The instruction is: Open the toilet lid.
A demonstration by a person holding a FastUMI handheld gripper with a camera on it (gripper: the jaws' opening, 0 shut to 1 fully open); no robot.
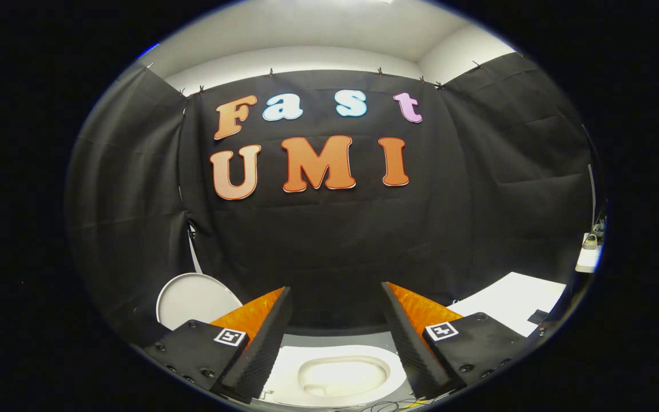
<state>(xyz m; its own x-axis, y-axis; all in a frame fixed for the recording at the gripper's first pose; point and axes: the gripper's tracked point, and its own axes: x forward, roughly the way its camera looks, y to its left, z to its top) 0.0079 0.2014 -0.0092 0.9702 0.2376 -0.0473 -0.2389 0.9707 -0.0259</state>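
Jaws are held wide apart with nothing between them, the gripper (335, 292) poised well above the toilet (341, 375), whose white seat and bowl opening are seen below, between the fingers at 6 o'clock. No lid is seen lying over that bowl; a white oval panel (195, 297) standing at about 8 o'clock, beside the left finger, is judged to be the lid (195, 297) already raised, though this cannot be told for certain. If so, little is left to do: the gripper is best drawn straight back, clear of that panel so it is not knocked down. A white slab (512, 300) is seen at 4 o'clock.
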